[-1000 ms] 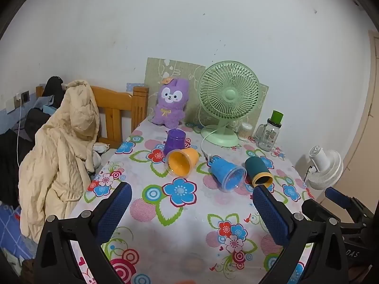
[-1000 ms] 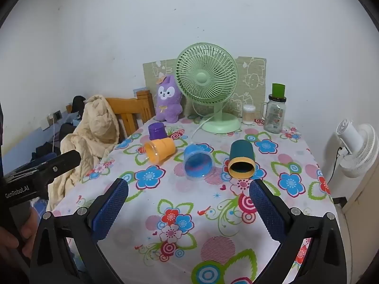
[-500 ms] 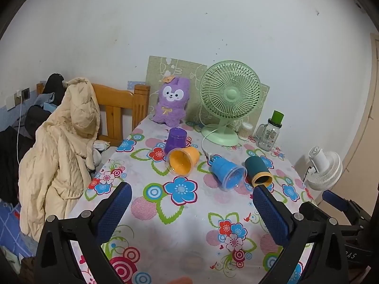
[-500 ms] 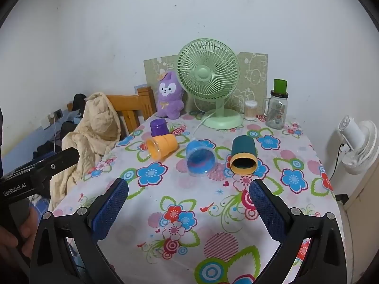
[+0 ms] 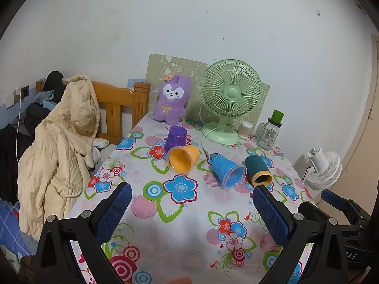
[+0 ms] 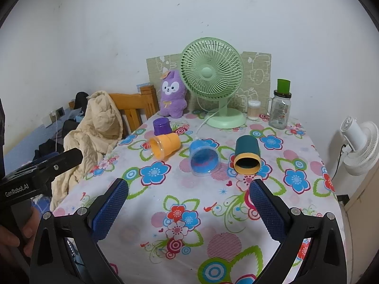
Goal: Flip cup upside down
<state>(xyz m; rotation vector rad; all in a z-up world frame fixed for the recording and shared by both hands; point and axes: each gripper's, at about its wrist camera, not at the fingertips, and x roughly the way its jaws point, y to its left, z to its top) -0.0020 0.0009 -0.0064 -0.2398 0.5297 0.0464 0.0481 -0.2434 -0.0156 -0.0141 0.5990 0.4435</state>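
Note:
Several cups sit on the flowered tablecloth (image 5: 189, 224). A purple cup (image 5: 175, 138) (image 6: 162, 126) stands upside down. An orange cup (image 5: 182, 158) (image 6: 164, 145), a blue cup (image 5: 227, 170) (image 6: 204, 157) and a dark teal cup with a yellow rim (image 5: 257, 170) (image 6: 246, 154) lie on their sides, mouths toward me. My left gripper (image 5: 191, 195) is open and empty, short of the cups. My right gripper (image 6: 189, 190) is open and empty, just short of the blue and teal cups.
A green desk fan (image 6: 212, 80) with its cord, a purple plush toy (image 6: 171, 94), a glass jar with a green lid (image 6: 280, 108) and a cotton-swab pot stand at the back. A chair with a beige coat (image 5: 59, 142) is at the left, a white fan (image 6: 360, 146) at the right.
Both grippers have edged forward toward the cups, which look slightly larger and lower in view. The cups have not moved.

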